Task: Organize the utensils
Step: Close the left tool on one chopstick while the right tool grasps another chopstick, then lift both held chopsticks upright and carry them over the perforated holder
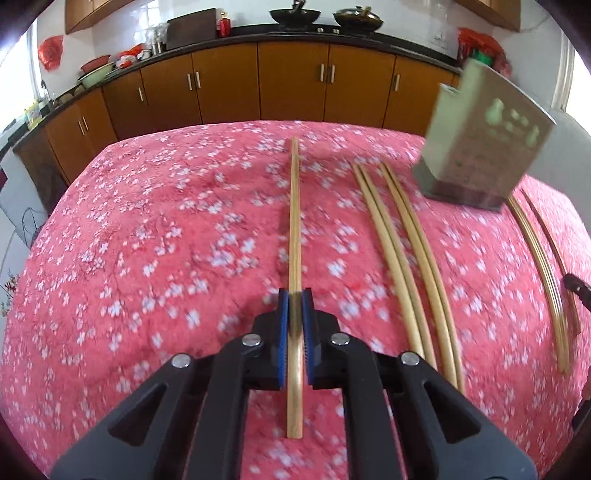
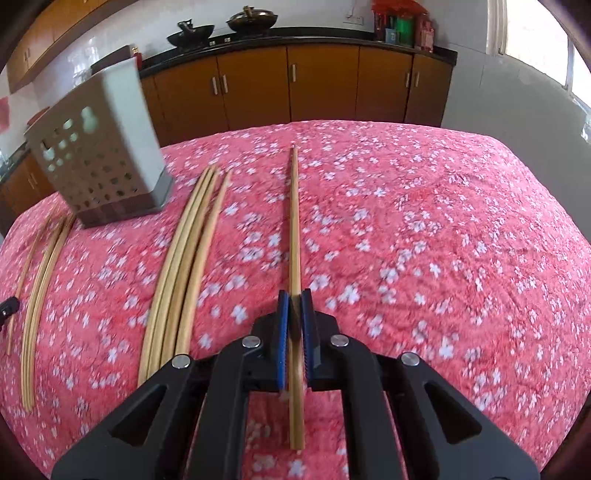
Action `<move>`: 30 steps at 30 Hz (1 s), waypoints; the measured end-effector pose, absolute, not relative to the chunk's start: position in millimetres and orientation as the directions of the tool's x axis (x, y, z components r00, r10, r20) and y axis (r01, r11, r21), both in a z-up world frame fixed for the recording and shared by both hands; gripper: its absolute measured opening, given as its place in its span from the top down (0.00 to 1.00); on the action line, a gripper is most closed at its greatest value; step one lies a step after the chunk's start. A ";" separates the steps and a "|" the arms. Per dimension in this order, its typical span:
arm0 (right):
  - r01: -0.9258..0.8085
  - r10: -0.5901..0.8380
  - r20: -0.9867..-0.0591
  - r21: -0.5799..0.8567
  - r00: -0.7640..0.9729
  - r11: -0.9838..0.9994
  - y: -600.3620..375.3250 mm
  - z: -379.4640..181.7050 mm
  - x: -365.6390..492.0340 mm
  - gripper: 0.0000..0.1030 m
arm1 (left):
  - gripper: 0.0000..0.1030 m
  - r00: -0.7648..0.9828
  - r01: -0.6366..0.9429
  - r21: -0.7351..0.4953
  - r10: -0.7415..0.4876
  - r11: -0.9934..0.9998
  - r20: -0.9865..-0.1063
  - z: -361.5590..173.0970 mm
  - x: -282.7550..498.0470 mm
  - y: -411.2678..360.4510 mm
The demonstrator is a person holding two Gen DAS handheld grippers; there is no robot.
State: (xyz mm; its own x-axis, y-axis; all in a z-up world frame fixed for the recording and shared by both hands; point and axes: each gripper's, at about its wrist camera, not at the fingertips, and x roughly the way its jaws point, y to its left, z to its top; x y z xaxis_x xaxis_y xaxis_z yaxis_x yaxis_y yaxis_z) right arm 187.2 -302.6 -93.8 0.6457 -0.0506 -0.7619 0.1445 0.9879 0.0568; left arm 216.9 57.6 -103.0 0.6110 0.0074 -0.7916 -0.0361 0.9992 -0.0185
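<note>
In the left wrist view my left gripper (image 1: pixel 295 295) is shut on a bamboo chopstick (image 1: pixel 294 206), which runs straight ahead between the blue pads over the red floral tablecloth (image 1: pixel 147 240). Several loose chopsticks (image 1: pixel 410 266) lie to its right, and more chopsticks (image 1: pixel 535 266) lie beyond them. A grey perforated utensil holder (image 1: pixel 480 147) stands at the far right. In the right wrist view my right gripper (image 2: pixel 295 295) is shut on another chopstick (image 2: pixel 294 221). Loose chopsticks (image 2: pixel 184 266) lie to its left, and the holder (image 2: pixel 99 162) stands at the far left.
Brown kitchen cabinets (image 1: pixel 288 81) with a black counter and woks (image 1: pixel 295 16) run behind the table. The tablecloth (image 2: pixel 443 240) drops off at the far and side edges. A further bundle of chopsticks (image 2: pixel 40 295) lies at the left edge of the right wrist view.
</note>
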 end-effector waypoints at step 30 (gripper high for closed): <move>0.112 -0.055 -0.646 0.048 0.761 0.993 -301.6 -38.6 166.4 0.93 | 0.92 0.715 0.005 0.018 0.010 1.000 -0.699 -50.5 187.4 53.8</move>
